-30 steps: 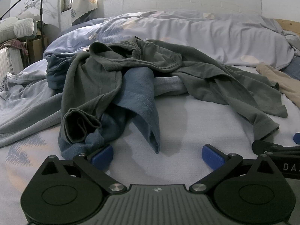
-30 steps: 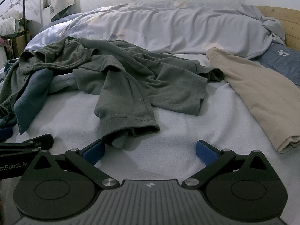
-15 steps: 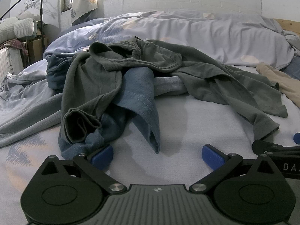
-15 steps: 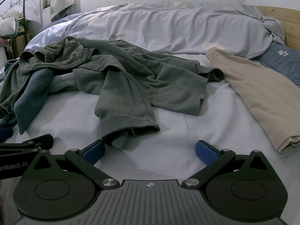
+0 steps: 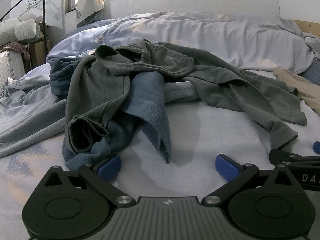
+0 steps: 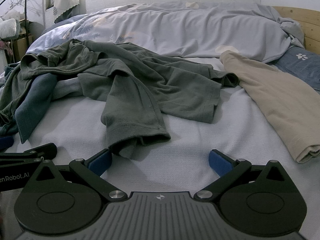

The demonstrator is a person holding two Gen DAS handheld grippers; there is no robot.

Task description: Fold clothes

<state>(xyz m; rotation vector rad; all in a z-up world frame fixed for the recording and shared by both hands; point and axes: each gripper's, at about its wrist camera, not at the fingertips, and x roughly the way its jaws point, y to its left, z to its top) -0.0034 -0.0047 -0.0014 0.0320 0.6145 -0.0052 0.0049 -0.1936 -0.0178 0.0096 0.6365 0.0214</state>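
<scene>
The left gripper (image 5: 168,163) and right gripper (image 6: 160,161) are held spread and empty above the bed sheet (image 6: 190,140). A crumpled grey-green shirt (image 6: 140,80) is draped over a blue garment (image 5: 149,100). Only the right view shows the folded beige garment (image 6: 276,104) fully.

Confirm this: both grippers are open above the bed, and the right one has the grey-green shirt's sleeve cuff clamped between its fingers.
Not quite. The right gripper is open, and the grey-green shirt's sleeve cuff lies loose on the bed sheet, just ahead of its left finger, not clamped. The right wrist view shows this. The left gripper is open too.
</scene>
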